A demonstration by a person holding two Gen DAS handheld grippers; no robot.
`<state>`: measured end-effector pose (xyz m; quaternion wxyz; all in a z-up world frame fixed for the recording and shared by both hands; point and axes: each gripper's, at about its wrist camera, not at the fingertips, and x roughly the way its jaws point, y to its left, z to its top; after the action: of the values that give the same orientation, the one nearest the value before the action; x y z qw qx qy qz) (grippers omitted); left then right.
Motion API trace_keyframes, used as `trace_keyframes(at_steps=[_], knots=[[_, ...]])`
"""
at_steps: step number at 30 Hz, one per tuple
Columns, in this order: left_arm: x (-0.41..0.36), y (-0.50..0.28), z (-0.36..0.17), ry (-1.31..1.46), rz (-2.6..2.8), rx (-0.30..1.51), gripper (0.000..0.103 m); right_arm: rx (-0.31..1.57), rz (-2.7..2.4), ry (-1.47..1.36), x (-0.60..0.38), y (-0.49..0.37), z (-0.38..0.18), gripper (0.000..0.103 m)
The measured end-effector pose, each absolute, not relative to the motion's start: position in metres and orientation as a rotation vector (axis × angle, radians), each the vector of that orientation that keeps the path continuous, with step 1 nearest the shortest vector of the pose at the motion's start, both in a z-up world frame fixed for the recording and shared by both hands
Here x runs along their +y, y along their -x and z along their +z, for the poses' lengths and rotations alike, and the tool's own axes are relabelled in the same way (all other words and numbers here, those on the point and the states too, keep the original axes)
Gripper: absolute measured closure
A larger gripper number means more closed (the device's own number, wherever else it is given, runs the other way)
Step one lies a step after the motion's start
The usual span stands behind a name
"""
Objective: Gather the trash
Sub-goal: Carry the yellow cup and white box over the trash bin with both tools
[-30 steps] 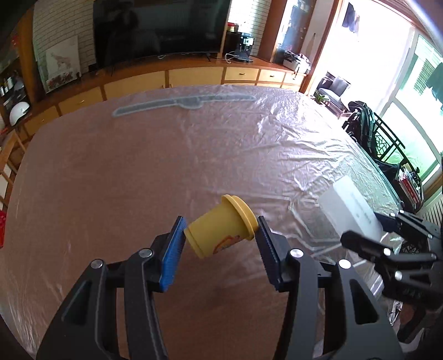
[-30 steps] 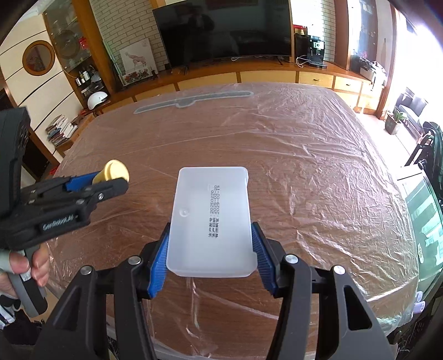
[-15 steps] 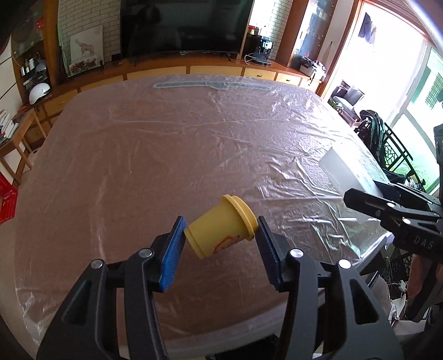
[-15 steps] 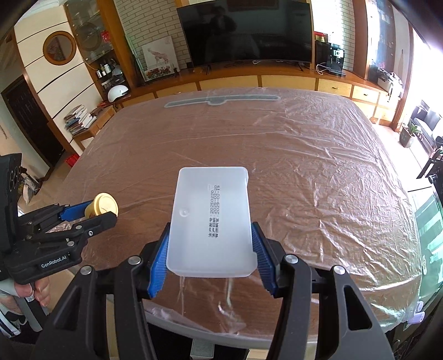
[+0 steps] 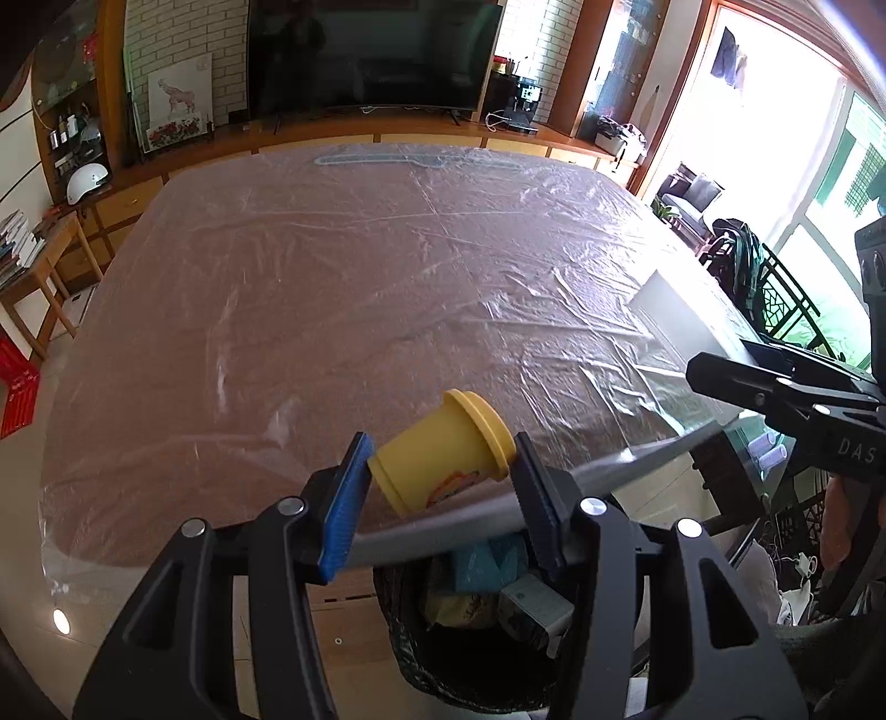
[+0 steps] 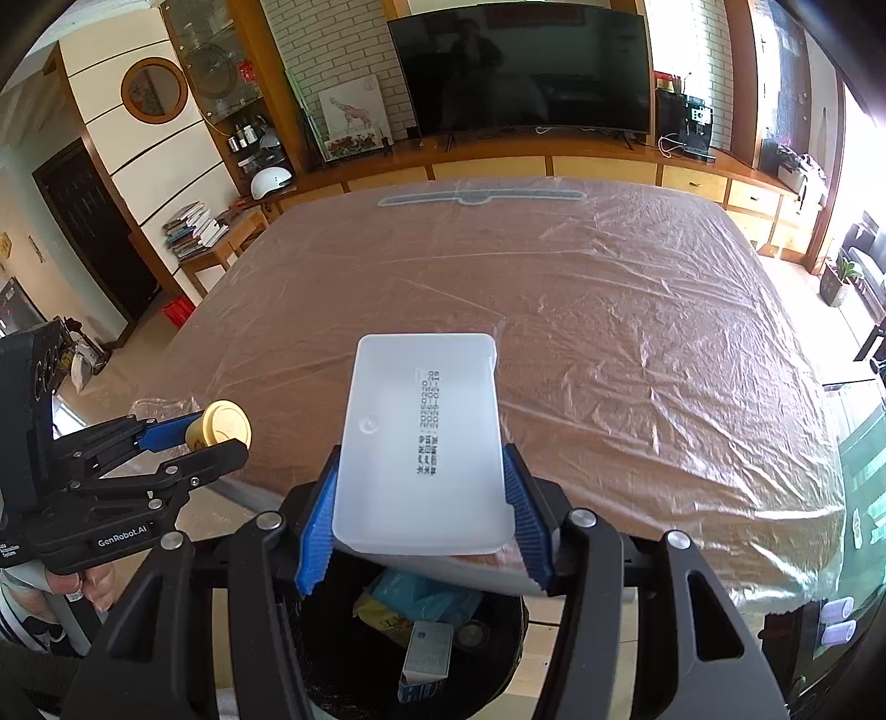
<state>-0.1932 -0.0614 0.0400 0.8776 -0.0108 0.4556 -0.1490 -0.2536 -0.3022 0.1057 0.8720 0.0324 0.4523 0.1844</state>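
Both grippers loaded above the bin

The left hand-held gripper (image 5: pixel 440 487) clamps a tilted yellow tub (image 5: pixel 443 448); the right hand-held gripper (image 6: pixel 423 520) grips a white plastic tray (image 6: pixel 423 443). Both hang past the bench's (image 6: pixel 637 343) near edge, over a black trash bin (image 6: pixel 498 664) holding wrappers.

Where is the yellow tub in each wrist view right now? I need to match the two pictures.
Left wrist: yellow tub at lower centre, tilted, clamped in the left gripper, above the trash bin.
Right wrist: yellow tub at the left edge, lid facing the camera, in the left gripper.
Shared landmark: the television beyond the table's far end.
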Motion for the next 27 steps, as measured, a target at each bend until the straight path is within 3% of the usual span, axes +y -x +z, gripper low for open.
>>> trace_keyframes(at_steps=[27], knots=[[-0.096, 0.257, 0.021, -0.085, -0.424, 1.016, 0.051, 1.04, 0.466, -0.026, -0.312, 0.331, 0.084, 0.05]])
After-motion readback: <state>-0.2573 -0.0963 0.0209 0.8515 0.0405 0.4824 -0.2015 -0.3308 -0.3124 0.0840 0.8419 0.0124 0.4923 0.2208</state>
